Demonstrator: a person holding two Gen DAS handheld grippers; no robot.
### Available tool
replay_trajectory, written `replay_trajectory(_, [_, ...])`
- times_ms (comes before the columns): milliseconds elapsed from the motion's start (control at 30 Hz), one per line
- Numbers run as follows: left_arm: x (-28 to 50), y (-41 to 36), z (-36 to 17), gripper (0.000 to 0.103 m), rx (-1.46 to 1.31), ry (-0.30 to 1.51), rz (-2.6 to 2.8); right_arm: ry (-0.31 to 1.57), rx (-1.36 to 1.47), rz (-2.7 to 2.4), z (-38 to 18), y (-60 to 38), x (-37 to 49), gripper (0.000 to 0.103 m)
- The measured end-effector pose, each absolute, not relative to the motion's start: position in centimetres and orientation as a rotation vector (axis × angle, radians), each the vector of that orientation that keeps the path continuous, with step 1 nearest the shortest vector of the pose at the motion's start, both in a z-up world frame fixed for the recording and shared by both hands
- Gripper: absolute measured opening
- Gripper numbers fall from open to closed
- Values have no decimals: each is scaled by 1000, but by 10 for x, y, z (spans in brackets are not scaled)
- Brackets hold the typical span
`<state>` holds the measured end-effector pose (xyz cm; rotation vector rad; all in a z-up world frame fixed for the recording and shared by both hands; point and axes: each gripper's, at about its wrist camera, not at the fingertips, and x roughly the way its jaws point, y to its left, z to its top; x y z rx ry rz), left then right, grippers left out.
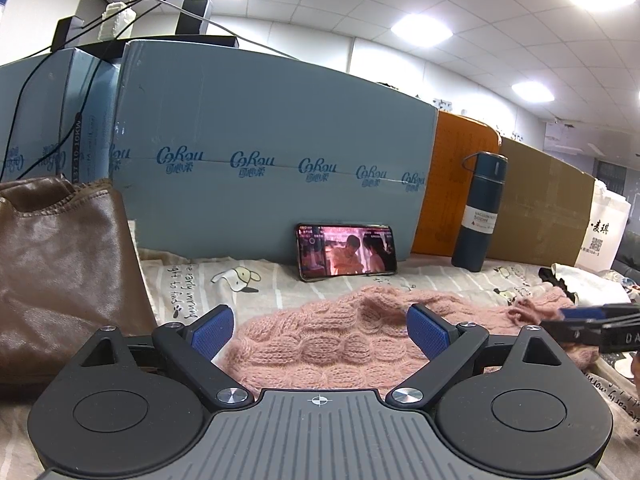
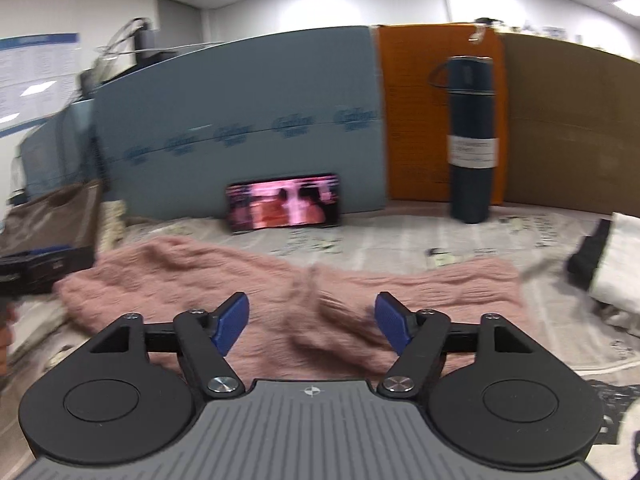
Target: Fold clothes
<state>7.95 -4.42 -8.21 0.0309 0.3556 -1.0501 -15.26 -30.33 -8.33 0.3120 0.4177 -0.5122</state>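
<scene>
A pink cable-knit sweater [image 1: 320, 344] lies spread on the printed sheet, running left to right; it also shows in the right wrist view [image 2: 280, 292], blurred. My left gripper [image 1: 319, 330] is open and empty, low over the sweater's left part. My right gripper [image 2: 312, 320] is open and empty, over the sweater's middle near a bunched fold. The right gripper's fingers [image 1: 588, 316] show at the right edge of the left wrist view, by the sweater's right end. The left gripper's body [image 2: 36, 268] shows at the left edge of the right wrist view.
A phone [image 1: 346, 251] playing video leans on a blue box [image 1: 272, 140] at the back. A dark flask [image 1: 478, 212] stands by an orange panel [image 1: 456, 184]. A brown leather bag [image 1: 60, 280] is at the left. Folded white and black cloth [image 2: 612, 256] lies at the right.
</scene>
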Motion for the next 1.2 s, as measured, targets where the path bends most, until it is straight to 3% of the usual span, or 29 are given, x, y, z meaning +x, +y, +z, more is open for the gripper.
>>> replay_trajectory(300, [86, -44, -86, 96, -6, 404, -1030, 447, 395, -419, -94, -300, -145, 75])
replay_trajectory(433, [87, -44, -87, 96, -10, 414, -1021, 275, 480, -397, -73, -302, -174, 77])
replay_trajectory(533, [89, -45, -88, 96, -15, 430, -1014, 107, 509, -504, -57, -307, -204, 86])
replay_trajectory(700, [89, -45, -89, 96, -20, 442, -1006, 60, 659, -770, -68, -339, -233, 84])
replay_trajectory(833, [90, -47, -90, 96, -13, 454, -1004, 139, 765, -799, -89, -359, -232, 78])
replay_trajectory(900, [91, -48, -91, 96, -8, 464, -1002, 188, 801, -762, -98, -362, -225, 68])
replay_trajectory(967, [91, -49, -92, 96, -4, 473, -1001, 244, 776, -753, -104, -358, -214, 44])
replay_trajectory(1067, [92, -51, -93, 96, -2, 480, -1001, 249, 645, -755, -99, -342, -207, 27])
replay_trajectory(1200, [92, -51, -94, 96, -3, 483, -1005, 177, 531, -708, -83, -326, -214, 23])
